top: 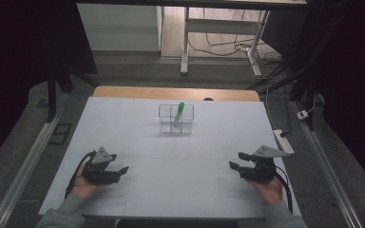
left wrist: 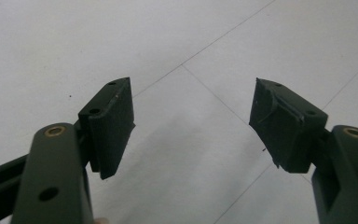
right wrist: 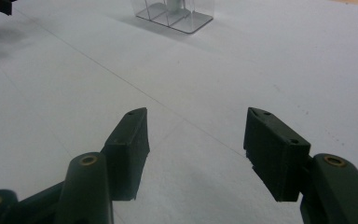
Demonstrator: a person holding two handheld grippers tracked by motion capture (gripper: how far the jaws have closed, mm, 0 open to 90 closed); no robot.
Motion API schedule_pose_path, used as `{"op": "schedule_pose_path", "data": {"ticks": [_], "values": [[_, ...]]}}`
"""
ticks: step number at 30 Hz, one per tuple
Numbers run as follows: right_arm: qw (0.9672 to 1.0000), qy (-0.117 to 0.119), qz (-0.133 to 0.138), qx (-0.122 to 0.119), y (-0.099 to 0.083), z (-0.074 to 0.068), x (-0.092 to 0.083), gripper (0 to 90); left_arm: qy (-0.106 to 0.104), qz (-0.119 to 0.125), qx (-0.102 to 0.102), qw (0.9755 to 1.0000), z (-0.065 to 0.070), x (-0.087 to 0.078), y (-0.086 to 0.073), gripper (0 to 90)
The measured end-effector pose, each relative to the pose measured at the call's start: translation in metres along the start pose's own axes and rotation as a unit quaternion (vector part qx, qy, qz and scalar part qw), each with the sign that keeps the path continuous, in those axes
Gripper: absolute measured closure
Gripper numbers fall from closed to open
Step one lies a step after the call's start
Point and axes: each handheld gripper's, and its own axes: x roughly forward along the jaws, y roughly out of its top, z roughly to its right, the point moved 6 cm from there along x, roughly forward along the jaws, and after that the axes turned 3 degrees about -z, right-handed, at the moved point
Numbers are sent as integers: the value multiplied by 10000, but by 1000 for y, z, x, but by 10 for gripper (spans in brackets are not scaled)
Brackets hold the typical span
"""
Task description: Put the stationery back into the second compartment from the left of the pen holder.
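Green marker [top: 179, 113] leans in a clear divided box [top: 176, 118], well ahead of my jaws.
Both my grippers, left [left wrist: 193, 123] and right [right wrist: 196, 149], gape over bare table [top: 171, 190]; the right view catches the box's base [right wrist: 175, 14].

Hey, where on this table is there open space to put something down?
Most of the white table is bare: the wide stretch between the left gripper and right gripper, and both sides of the clear organizer. Only the organizer, holding a green marker, takes space.

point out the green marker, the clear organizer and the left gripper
green marker [top: 180, 110]: high view, on its green upper body
clear organizer [top: 164, 124]: high view, on its front left wall
left gripper [top: 121, 169]: high view, midway between its open jaws
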Motion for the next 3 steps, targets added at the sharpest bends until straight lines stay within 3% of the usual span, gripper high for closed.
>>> {"op": "schedule_pose_path", "data": {"ticks": [3], "values": [[10000,-40,-31,-62,-1,1,0,397,-51,40,2,10000,0,0,0,301]]}}
